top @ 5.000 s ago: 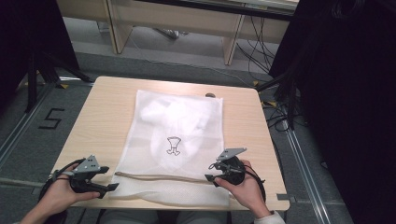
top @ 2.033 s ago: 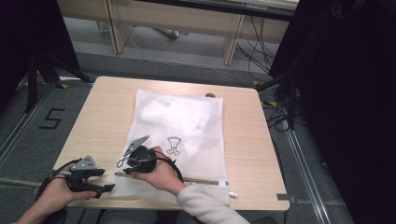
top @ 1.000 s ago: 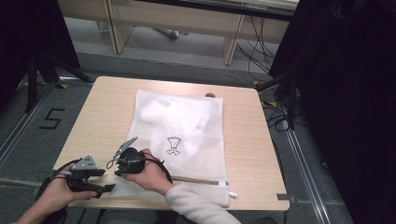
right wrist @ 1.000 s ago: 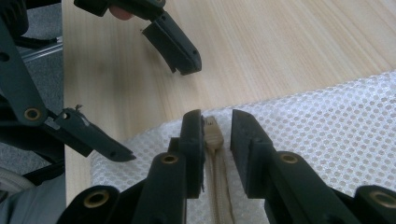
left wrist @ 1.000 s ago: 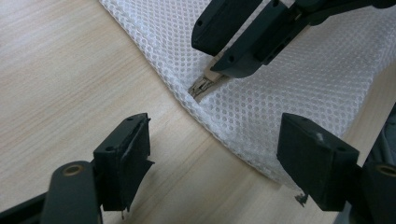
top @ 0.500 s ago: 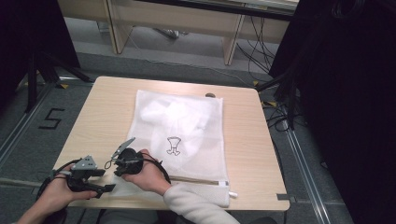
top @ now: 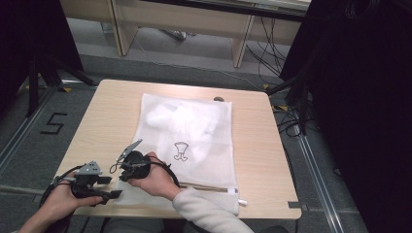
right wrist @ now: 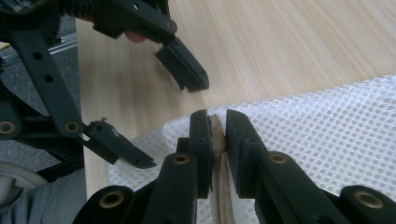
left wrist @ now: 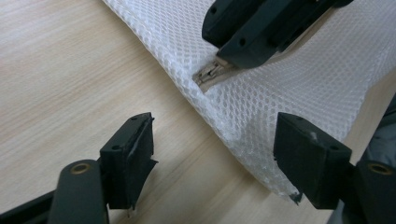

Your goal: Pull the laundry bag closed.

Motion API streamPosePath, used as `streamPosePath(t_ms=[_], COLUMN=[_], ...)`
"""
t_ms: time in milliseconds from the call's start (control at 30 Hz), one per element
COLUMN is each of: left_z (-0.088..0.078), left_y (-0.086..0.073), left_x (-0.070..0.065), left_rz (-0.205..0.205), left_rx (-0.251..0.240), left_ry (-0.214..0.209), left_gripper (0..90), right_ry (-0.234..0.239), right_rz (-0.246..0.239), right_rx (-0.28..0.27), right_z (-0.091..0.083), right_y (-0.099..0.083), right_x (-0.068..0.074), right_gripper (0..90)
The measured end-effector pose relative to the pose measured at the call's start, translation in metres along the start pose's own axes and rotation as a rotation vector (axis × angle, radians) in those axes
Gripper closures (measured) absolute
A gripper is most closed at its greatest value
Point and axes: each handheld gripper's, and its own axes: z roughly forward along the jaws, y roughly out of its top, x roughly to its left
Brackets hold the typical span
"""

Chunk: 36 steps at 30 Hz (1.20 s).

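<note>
The mesh laundry bag (top: 187,141) lies flat on the desk (top: 111,104). Its zipper (right wrist: 215,128) end, at the bag's near-left corner, is pinched by the closed right hand-held gripper (right wrist: 217,126); the left hand-held gripper (left wrist: 212,154) is held wide open around that corner, its jaws having just been closing slightly, nothing yet gripped. The zipper is judged fully run to this corner.

Grey floor (top: 58,104), light wooden table (top: 262,145)

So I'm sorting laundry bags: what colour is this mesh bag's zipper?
Beige zipper on the white mesh bag, clearest in the right gripper view.

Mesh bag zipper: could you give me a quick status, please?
Right gripper shut on zipper end. Left gripper open, straddling mesh bag corner, not gripping. Nothing in the way.
</note>
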Motion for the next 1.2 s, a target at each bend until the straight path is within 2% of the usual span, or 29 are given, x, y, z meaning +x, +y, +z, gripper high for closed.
streamPosePath(t_ms=[100, 133, 200, 267, 367, 400, 467, 500, 533, 600, 667, 700, 733, 767, 833, 967, 1100, 1200], left_z=[0.001, 0.003, 0.004, 0.006, 0.009, 0.009, 0.011, 0.013, 0.014, 0.014, 0.014, 0.014, 0.014, 0.013, 0.013, 0.012, 0.011, 0.01], left_y=[0.001, 0.002, 0.002, 0.003, 0.005, 0.005, 0.006, 0.007, 0.008, 0.008, 0.009, 0.009, 0.009, 0.01, 0.01, 0.012, 0.012, 0.012], left_x=[-0.001, 0.0, -0.001, -0.001, -0.003, -0.003, -0.003, -0.005, -0.005, -0.004, -0.005, -0.005, -0.005, -0.005, -0.005, -0.007, -0.008, -0.008], left_rz=[-0.014, -0.029, -0.037, -0.057, -0.077, -0.077, -0.082, -0.113, -0.123, -0.128, -0.148, -0.147, -0.146, -0.14, -0.142, -0.148, -0.152, -0.162], left_rx=[-0.001, 0.002, 0.006, 0.002, 0.015, 0.015, 0.028, 0.012, 0.006, 0.007, 0.001, 0.003, 0.004, -0.002, 0.001, -0.008, -0.015, -0.019], left_ry=[-0.005, -0.032, -0.028, -0.058, -0.096, -0.096, -0.132, -0.142, -0.155, -0.151, -0.145, -0.142, -0.148, -0.153, -0.148, -0.158, -0.152, -0.154], left_gripper=[30.3, 31.1, 32.8, 34.0, 39.3, 41.0, 44.2, 51.6, 55.8, 62.3, 65.0, 71.1, 71.1, 78.3, 82.7, 84.8, 85.2, 85.4], right_ry=[-0.006, -0.01, -0.015, -0.007, -0.008, -0.008, -0.002, -0.005, -0.004, -0.004, -0.006, -0.004, -0.004, -0.004, -0.003, -0.004, -0.012, 0.006], right_rz=[-0.01, -0.005, -0.011, -0.01, -0.017, -0.017, -0.007, -0.009, -0.01, -0.005, -0.011, -0.01, -0.01, -0.007, -0.011, -0.025, -0.022, -0.025], right_rx=[-0.001, -0.003, -0.001, -0.01, -0.016, -0.016, -0.01, -0.012, -0.012, -0.013, -0.012, -0.005, -0.005, 0.001, 0.004, 0.018, 0.031, 0.032], right_z=[-0.004, -0.008, -0.01, -0.014, -0.018, -0.018, -0.019, -0.019, -0.019, -0.019, -0.019, -0.02, -0.02, -0.02, -0.02, -0.021, -0.021, -0.022], right_y=[0.001, 0.002, 0.002, 0.003, 0.004, 0.004, 0.004, 0.003, 0.003, 0.003, 0.002, 0.001, 0.001, 0.0, -0.001, -0.008, -0.011, -0.014], right_x=[0.0, 0.001, 0.0, 0.001, 0.001, 0.001, 0.002, 0.002, 0.002, 0.003, 0.003, 0.003, 0.003, 0.003, 0.002, 0.001, -0.001, -0.001], right_gripper=[81.6, 81.6, 81.6, 81.6, 81.6, 81.6, 81.6, 81.6, 81.6, 81.6, 81.6, 81.6, 81.6, 81.6, 81.7, 81.8, 81.9, 82.0])
